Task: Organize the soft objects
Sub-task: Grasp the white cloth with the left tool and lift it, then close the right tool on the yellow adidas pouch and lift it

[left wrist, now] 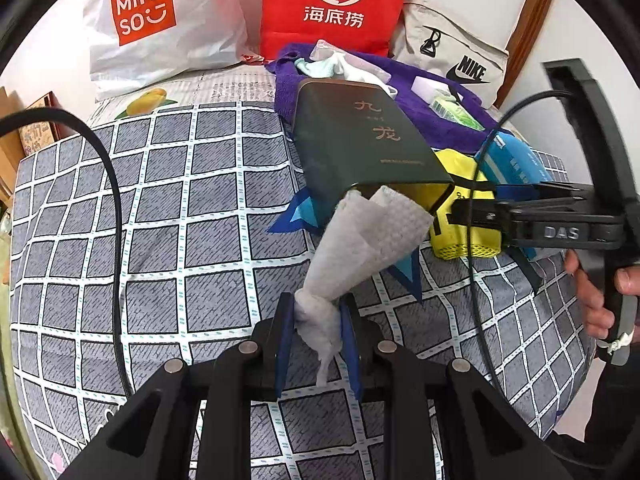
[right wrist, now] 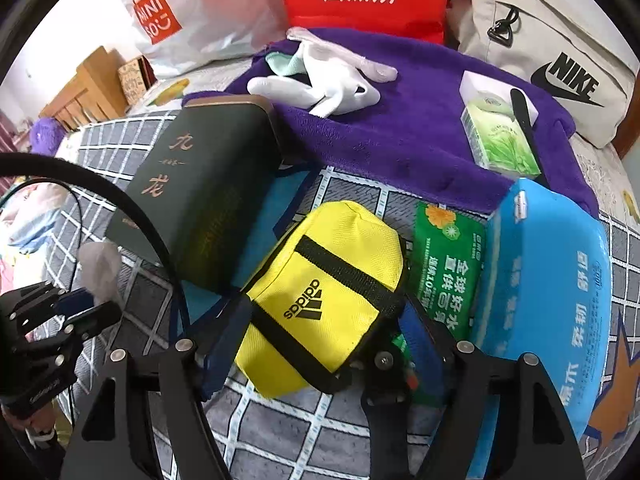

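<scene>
A white tissue (left wrist: pixel 360 240) is sticking out of the dark green box (left wrist: pixel 360 140) at the centre of the left wrist frame, its twisted end pinched in the nearly closed jaws of the left gripper (left wrist: pixel 318 316). The box is lying on the checked bed cover (left wrist: pixel 160 200), with a purple towel (right wrist: pixel 400 140) behind it. In the right wrist frame the right gripper (right wrist: pixel 320 344) is standing wide open astride a yellow pouch (right wrist: pixel 332 292), with a green wipes pack (right wrist: pixel 448 264) and a blue tissue pack (right wrist: pixel 548 280) crowding its right side.
</scene>
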Motion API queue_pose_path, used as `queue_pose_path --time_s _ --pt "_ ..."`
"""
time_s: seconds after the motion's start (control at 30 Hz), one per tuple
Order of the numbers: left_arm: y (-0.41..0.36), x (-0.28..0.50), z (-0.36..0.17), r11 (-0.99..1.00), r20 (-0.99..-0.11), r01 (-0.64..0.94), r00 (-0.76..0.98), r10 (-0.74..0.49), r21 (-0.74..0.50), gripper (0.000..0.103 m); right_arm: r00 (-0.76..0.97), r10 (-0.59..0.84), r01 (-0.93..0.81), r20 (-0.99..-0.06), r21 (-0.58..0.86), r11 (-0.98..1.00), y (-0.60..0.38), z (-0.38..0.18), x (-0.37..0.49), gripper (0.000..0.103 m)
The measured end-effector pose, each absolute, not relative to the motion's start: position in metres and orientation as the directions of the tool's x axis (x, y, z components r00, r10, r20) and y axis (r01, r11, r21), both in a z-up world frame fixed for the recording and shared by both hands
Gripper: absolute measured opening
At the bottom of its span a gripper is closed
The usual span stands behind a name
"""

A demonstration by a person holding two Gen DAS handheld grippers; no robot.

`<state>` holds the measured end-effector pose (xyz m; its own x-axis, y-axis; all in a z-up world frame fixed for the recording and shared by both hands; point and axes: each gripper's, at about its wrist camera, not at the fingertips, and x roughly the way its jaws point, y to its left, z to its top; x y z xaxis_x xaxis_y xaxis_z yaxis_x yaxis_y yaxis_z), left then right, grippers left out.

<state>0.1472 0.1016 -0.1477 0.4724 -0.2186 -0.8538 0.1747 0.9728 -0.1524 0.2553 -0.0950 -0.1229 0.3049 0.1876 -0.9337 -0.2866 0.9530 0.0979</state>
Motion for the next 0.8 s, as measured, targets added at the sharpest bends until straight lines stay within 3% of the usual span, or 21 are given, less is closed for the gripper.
queue_pose_path --time_s 0.17,0.23,0.27,0.37,0.47,0.67,0.8 --pt "0.104 0.145 -0.148 0.968 -0.846 0.176 0.475 -0.241 -0.176 0.022 0.281 0.162 -0.272 -0.946 0.084 0.959 -0.083 -0.131 0.262 0.087" --pt "0.106 0.146 -0.149 0.966 -0.843 0.176 0.476 -0.250 -0.187 0.022 0.258 0.179 -0.272 -0.949 0.107 0.956 -0.080 -0.137 0.265 0.085" --pt "0.106 0.145 -0.149 0.966 -0.842 0.176 0.477 -0.253 -0.191 0.022 0.235 0.212 -0.260 -0.949 0.148 0.954 -0.082 -0.141 0.266 0.081" --pt "0.108 0.145 -0.149 0.963 -0.838 0.177 0.477 -0.264 -0.203 0.022 0.273 0.251 -0.239 -0.929 0.187 0.953 -0.095 -0.135 0.263 0.043" --pt "0.110 0.144 -0.150 0.960 -0.835 0.179 0.477 -0.275 -0.214 0.022 0.275 0.318 -0.215 -0.908 0.264 0.940 -0.111 -0.126 0.260 0.026" --pt "0.111 0.145 -0.151 0.957 -0.833 0.181 0.474 -0.285 -0.225 0.022 0.275 0.370 -0.244 -0.887 0.308 0.920 -0.119 -0.111 0.246 0.021" --pt "0.111 0.146 -0.151 0.957 -0.835 0.183 0.470 -0.288 -0.227 0.022 0.232 0.411 -0.233 -0.882 0.360 0.903 -0.110 -0.121 0.250 0.027"
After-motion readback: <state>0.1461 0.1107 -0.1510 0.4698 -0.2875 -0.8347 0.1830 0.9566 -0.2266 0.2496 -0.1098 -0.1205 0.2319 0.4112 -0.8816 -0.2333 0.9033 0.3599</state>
